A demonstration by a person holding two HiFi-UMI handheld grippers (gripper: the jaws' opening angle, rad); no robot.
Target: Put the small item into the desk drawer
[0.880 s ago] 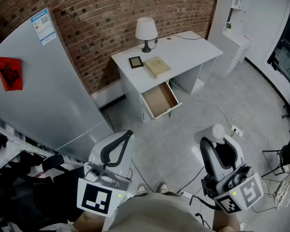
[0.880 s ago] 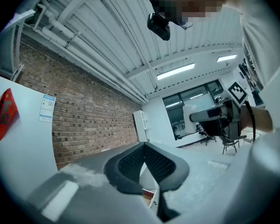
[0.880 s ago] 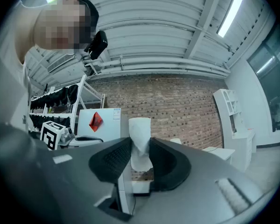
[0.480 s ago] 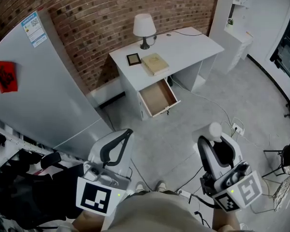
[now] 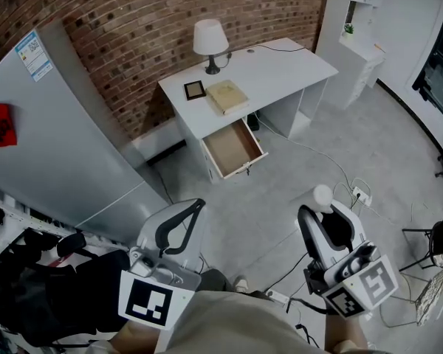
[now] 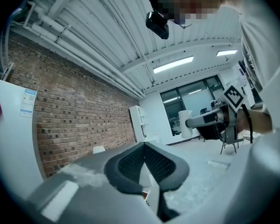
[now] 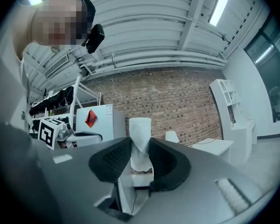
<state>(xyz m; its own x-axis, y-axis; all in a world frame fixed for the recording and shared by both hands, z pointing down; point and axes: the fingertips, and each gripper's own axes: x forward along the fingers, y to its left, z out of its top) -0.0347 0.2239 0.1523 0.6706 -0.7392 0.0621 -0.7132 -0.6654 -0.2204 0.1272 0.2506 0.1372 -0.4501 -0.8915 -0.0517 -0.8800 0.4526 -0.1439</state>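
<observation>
The right tongs (image 7: 140, 149) are closed on a small white item (image 7: 140, 127). It stands upright between the pads, and its top rises above the jaw tips. In the head view the item (image 5: 323, 195) shows as a pale knob at the 12 o'clock end of the right tongs (image 5: 321, 214). The left tongs (image 6: 143, 146) have their tips pressed together with nothing between them, and they hang idle over the floor at about 9 o'clock from the right pair.

Farther out, the drawer (image 5: 243, 169) lies at roughly 10 o'clock from the item and well apart from it. It is pulled open under the white table (image 5: 288, 68), and its wooden bottom looks bare. On the tabletop a lamp (image 5: 209, 38), a book (image 5: 227, 96) and a small dark frame (image 5: 194, 90) sit above the drawer.

The step in hand looks like the carry: the item is gripped but has not reached the drawer. The next move, as I judge it, is to cross the open floor and bring the right tongs over the drawer mouth. They should then drop low inside before the jaws part, so the item does not tip or bounce off the rim.
</observation>
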